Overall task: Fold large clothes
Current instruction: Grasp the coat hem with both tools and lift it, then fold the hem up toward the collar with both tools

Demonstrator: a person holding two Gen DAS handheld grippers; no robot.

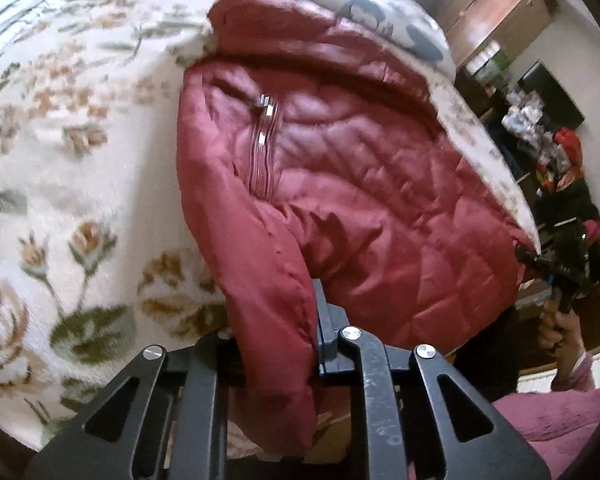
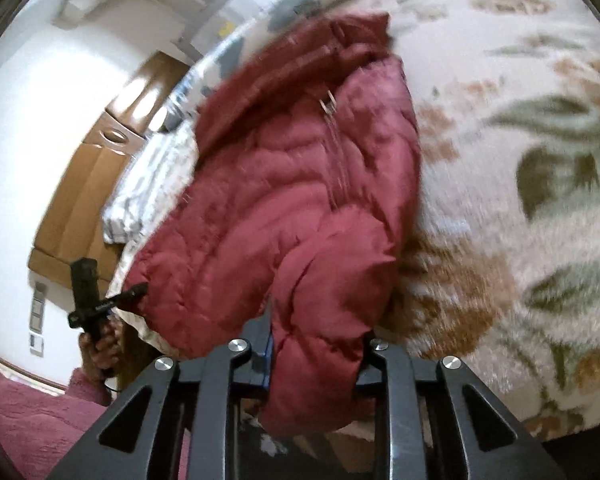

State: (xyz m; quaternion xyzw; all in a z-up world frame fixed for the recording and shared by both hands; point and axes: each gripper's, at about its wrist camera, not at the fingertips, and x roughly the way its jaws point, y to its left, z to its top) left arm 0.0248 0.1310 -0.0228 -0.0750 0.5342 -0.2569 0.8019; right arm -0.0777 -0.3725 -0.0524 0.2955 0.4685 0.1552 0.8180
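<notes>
At the near bed edge, left gripper (image 1: 278,344) pinches a hem corner of the red puffer jacket (image 1: 340,184); right gripper (image 2: 316,354) clamps the other hem corner, probably a sleeve fold too, blur hides it. Jacket lies on the floral blanket (image 1: 60,152), long axis running straight away from both claws, collar far. Both hands equally near. Open blanket beyond and on the left-gripper side; the bed edge drops off by the right gripper.
</notes>
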